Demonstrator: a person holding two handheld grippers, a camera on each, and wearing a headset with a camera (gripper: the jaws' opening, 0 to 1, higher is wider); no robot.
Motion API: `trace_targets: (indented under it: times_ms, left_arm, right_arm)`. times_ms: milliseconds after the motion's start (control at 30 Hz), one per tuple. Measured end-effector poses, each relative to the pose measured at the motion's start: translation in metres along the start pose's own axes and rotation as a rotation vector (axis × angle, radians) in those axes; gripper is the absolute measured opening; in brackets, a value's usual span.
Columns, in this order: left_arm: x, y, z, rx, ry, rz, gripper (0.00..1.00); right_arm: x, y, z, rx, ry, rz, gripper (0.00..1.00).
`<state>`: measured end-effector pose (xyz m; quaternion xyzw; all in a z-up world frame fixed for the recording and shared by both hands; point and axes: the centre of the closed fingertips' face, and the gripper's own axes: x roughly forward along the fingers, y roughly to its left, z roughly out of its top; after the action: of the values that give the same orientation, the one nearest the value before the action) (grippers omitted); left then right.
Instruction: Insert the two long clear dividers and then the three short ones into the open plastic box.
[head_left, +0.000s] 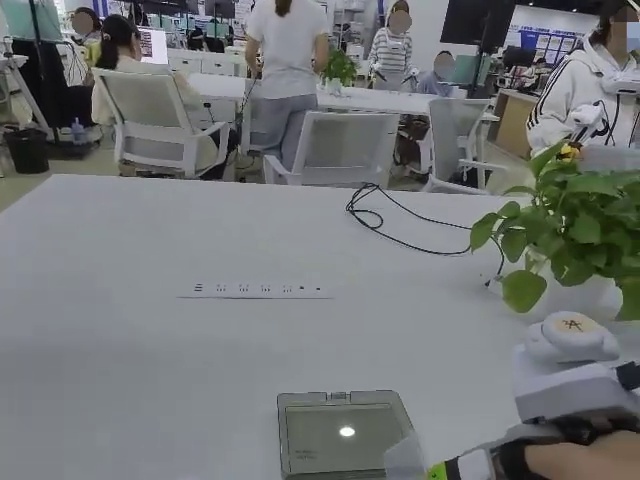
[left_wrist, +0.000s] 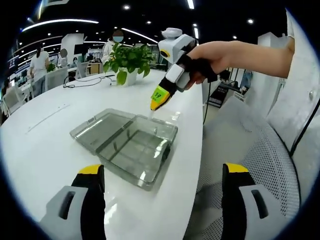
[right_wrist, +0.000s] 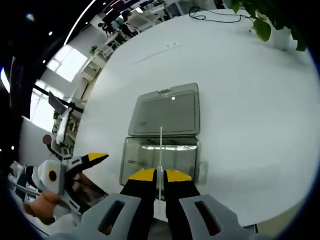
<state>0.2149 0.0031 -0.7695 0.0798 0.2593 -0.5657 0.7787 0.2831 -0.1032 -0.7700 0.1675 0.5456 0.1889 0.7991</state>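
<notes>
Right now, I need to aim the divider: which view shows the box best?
The right gripper view: it looks down on the whole open box, both halves, with the divider edge-on in front. The left gripper view shows it whole too, but slanted. In the head view the lid shows; the bottom edge cuts off the rest.

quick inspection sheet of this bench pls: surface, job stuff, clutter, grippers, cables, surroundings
surface: white table with a marked strip across its middle
job's things: open plastic box, lid folded back flat; one clear divider held edge-on above the box
clutter: potted plant on the table
grippers: right gripper shut on the divider; left gripper open, holding nothing
cables: black cable looped on the table near the plant
surroundings: white chairs, people at other desks
</notes>
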Motion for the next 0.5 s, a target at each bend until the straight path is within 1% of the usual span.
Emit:
trace_targets:
  times_ms: [33,100,233,300,500]
  left_arm:
    - [0.000,0.000,0.000,-0.002,-0.001,-0.001,0.99]
    - [-0.001,0.001,0.000,-0.007,-0.007,-0.003,0.99]
    - [-0.001,0.003,-0.002,-0.014,-0.010,-0.001,0.98]
    - [-0.001,0.003,-0.002,-0.020,-0.011,-0.004,0.98]
    - [-0.001,0.003,-0.001,-0.034,-0.026,-0.004,0.97]
  right_arm:
    - [0.001,-0.002,0.000,-0.002,0.002,-0.012,0.07]
    - [0.002,-0.003,-0.001,0.008,0.007,-0.013,0.07]
    - [0.007,-0.004,-0.006,0.015,0.038,-0.025,0.07]
    - [0.009,-0.007,-0.007,0.016,0.042,-0.037,0.07]
    - [0.014,-0.011,-0.008,0.041,0.047,-0.041,0.07]
